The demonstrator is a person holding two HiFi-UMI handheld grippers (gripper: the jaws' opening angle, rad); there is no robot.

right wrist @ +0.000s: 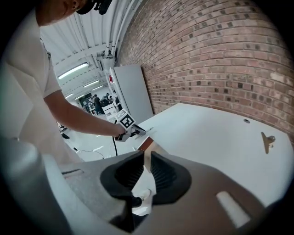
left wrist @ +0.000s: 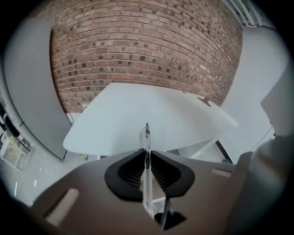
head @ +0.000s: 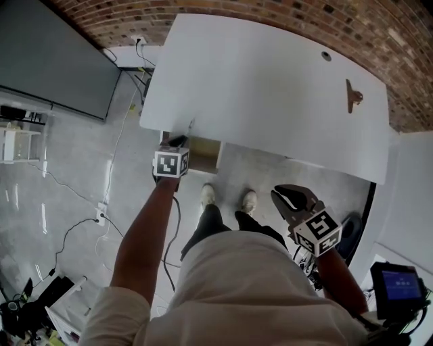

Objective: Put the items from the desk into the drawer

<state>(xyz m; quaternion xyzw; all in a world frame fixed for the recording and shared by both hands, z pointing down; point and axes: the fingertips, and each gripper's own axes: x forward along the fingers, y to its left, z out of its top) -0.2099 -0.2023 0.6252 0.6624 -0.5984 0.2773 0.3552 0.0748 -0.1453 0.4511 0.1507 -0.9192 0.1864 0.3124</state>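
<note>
My left gripper is shut on a clear pen that points out over the white desk's front-left edge. The pen's tip just shows at that edge. Right beside this gripper, under the desk, is an open drawer with a wooden inside. My right gripper hangs lower right, off the desk, shut with nothing in it. A small brown object lies on the desk's far right, also seen in the right gripper view. That view also shows the left gripper.
A brick wall runs behind the desk. A dark panel stands at the left, with cables on the grey floor. The person's feet are under the desk front. A small screen sits lower right.
</note>
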